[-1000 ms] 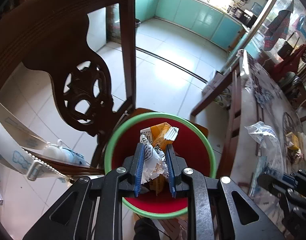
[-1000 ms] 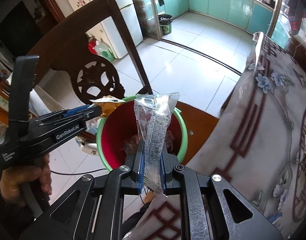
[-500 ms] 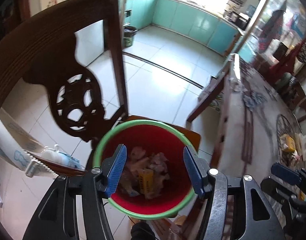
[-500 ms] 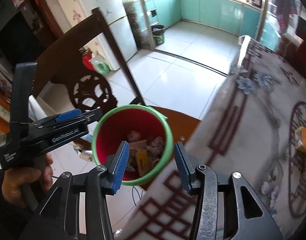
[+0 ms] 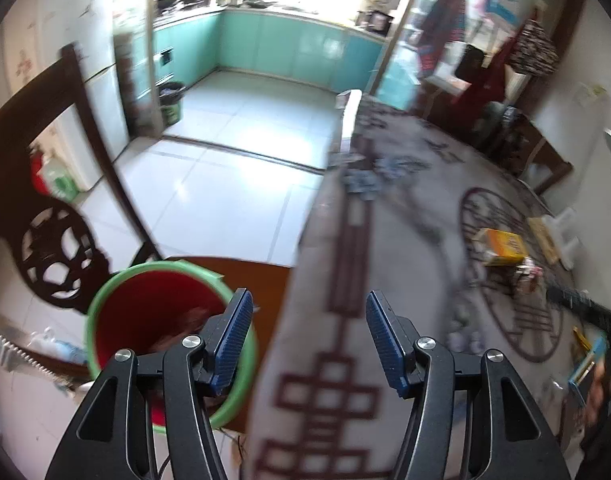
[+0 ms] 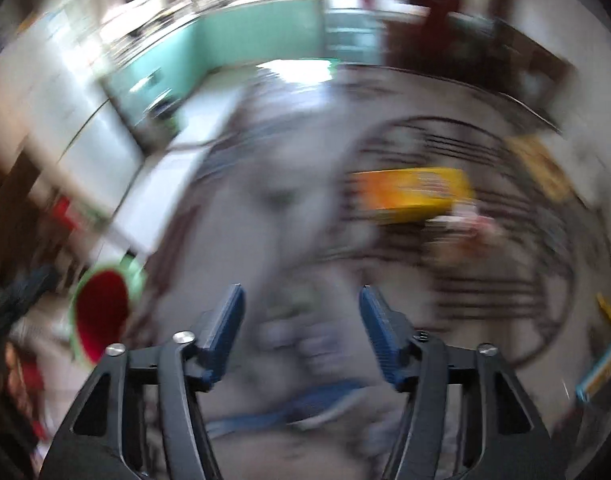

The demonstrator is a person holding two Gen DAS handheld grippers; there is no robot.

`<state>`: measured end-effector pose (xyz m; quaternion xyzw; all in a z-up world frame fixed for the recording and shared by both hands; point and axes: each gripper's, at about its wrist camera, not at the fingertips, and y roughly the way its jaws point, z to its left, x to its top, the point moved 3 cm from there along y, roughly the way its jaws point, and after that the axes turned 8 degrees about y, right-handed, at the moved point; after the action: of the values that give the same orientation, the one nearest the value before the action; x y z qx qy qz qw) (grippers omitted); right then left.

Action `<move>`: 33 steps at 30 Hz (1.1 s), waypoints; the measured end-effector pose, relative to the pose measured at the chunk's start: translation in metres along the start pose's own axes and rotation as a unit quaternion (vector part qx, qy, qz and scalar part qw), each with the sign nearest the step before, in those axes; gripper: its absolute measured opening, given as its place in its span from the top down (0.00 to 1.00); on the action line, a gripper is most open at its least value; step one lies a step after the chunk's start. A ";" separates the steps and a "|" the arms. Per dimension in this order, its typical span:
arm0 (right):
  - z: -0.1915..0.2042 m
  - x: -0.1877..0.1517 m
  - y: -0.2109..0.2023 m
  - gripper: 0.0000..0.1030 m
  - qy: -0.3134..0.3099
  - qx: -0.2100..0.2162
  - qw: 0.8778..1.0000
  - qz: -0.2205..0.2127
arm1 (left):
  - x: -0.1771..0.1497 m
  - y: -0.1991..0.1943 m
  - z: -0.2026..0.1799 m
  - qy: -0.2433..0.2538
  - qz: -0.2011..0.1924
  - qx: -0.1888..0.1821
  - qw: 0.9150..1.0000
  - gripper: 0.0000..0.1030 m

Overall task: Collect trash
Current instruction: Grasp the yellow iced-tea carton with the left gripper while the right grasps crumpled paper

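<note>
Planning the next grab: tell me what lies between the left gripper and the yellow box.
Only bare patterned tablecloth between left gripper and yellow box, in the left wrist view.

bin left of table | box on table

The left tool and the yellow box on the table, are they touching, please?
Apart. In the left wrist view, the left tool stands open and empty near the table edge, with bare tablecloth before the yellow box.
</note>
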<state>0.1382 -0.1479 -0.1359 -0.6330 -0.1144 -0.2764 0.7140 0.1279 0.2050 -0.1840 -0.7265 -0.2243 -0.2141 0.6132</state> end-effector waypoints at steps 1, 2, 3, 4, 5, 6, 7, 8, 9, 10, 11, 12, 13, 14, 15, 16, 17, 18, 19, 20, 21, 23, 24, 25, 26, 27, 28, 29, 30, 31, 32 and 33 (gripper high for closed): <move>-0.021 0.010 0.005 0.33 0.021 -0.014 1.000 -0.004 | 0.003 0.001 -0.013 0.008 -0.003 -0.006 1.000 0.44; -0.040 0.018 0.011 0.33 0.041 -0.023 0.999 -0.002 | 0.006 0.001 -0.025 0.015 -0.005 -0.011 1.000 0.44; -0.055 0.025 0.019 0.33 0.062 -0.025 0.998 0.004 | 0.009 0.003 -0.039 0.025 -0.006 -0.015 1.000 0.44; -0.066 0.030 0.025 0.33 0.078 -0.021 0.997 0.011 | 0.012 0.004 -0.053 0.035 -0.006 -0.019 0.999 0.44; -0.083 0.037 0.039 0.33 0.104 -0.013 0.994 0.025 | 0.015 0.006 -0.063 0.043 -0.006 -0.022 0.999 0.44; -0.095 0.041 0.048 0.33 0.117 -0.010 0.992 0.033 | 0.018 0.008 -0.077 0.053 -0.006 -0.025 0.998 0.43; -0.103 0.045 0.057 0.33 0.126 -0.009 0.991 0.038 | 0.020 0.010 -0.087 0.060 -0.006 -0.027 0.998 0.42; -0.107 0.046 0.065 0.33 0.131 -0.008 0.990 0.044 | 0.023 0.011 -0.099 0.069 -0.007 -0.030 0.997 0.40; -0.110 0.046 0.074 0.33 0.137 -0.007 0.989 0.052 | 0.026 0.012 -0.109 0.076 -0.007 -0.032 0.997 0.40; -0.113 0.047 0.087 0.33 0.143 -0.003 0.988 0.066 | 0.031 0.013 -0.122 0.084 -0.008 -0.036 0.996 0.40; -0.114 0.047 0.095 0.33 0.145 0.002 0.987 0.075 | 0.033 0.013 -0.131 0.091 -0.010 -0.038 0.995 0.40; -0.115 0.046 0.099 0.33 0.146 0.006 0.986 0.080 | 0.037 0.013 -0.142 0.098 -0.012 -0.040 0.994 0.39; -0.115 0.046 0.106 0.33 0.148 0.011 0.985 0.085 | 0.041 0.013 -0.152 0.107 -0.014 -0.039 0.993 0.39; -0.118 0.046 0.111 0.33 0.149 0.015 0.985 0.088 | 0.043 0.014 -0.159 0.114 -0.016 -0.039 0.993 0.39; -0.118 0.046 0.114 0.34 0.149 0.020 0.984 0.092 | 0.046 0.015 -0.168 0.122 -0.017 -0.040 0.992 0.39; -0.118 0.043 0.117 0.42 0.149 0.031 0.984 0.096 | 0.048 0.016 -0.175 0.130 -0.017 -0.040 0.991 0.39; -0.119 0.044 0.119 0.48 0.147 0.036 0.983 0.100 | 0.051 0.018 -0.180 0.136 -0.017 -0.040 0.990 0.39; -0.119 0.045 0.120 0.58 0.140 0.039 0.984 0.101 | 0.054 0.021 -0.187 0.143 -0.017 -0.041 0.989 0.39; -0.120 0.046 0.119 0.62 0.134 0.043 0.985 0.100 | 0.059 0.024 -0.195 0.151 -0.017 -0.041 0.988 0.39; -0.121 0.047 0.117 0.70 0.128 0.048 0.985 0.101 | 0.062 0.027 -0.201 0.159 -0.017 -0.042 0.986 0.39; -0.124 0.048 0.115 0.72 0.126 0.056 0.985 0.101 | 0.067 0.032 -0.210 0.171 -0.017 -0.044 0.984 0.39; -0.132 0.048 0.107 0.73 0.127 0.069 0.985 0.096 | 0.074 0.043 -0.228 0.203 -0.017 -0.059 0.977 0.39; -0.136 0.047 0.102 0.73 0.127 0.074 0.985 0.093 | 0.078 0.051 -0.241 0.228 -0.017 -0.071 0.971 0.38; -0.139 0.046 0.098 0.73 0.126 0.078 0.985 0.090 | 0.082 0.059 -0.255 0.255 -0.016 -0.082 0.963 0.38; -0.144 0.044 0.092 0.73 0.126 0.081 0.985 0.086 | 0.084 0.065 -0.265 0.275 -0.016 -0.088 0.957 0.36; -0.147 0.044 0.088 0.73 0.126 0.083 0.985 0.083 | 0.087 0.074 -0.280 0.304 -0.015 -0.095 0.948 0.33; -0.151 0.042 0.083 0.73 0.126 0.086 0.985 0.080 | 0.089 0.082 -0.291 0.327 -0.014 -0.103 0.939 0.33; -0.156 0.039 0.077 0.73 0.127 0.091 0.985 0.078 | 0.091 0.091 -0.304 0.355 -0.014 -0.111 0.928 0.32; -0.160 0.038 0.073 0.73 0.128 0.093 0.984 0.078 | 0.092 0.101 -0.317 0.382 -0.011 -0.115 0.917 0.32; -0.163 0.037 0.071 0.73 0.129 0.095 0.984 0.078 | 0.093 0.109 -0.326 0.399 -0.006 -0.120 0.909 0.32; -0.166 0.038 0.071 0.73 0.131 0.095 0.984 0.077 | 0.093 0.121 -0.337 0.418 0.003 -0.129 0.899 0.32; -0.171 0.037 0.069 0.73 0.134 0.095 0.983 0.077 | 0.094 0.132 -0.345 0.430 0.011 -0.133 0.893 0.32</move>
<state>0.1738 -0.3195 -0.2045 -0.5261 0.0053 -0.2911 0.7990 0.2690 -0.1486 -0.1795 -0.6403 0.0996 -0.5269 0.5499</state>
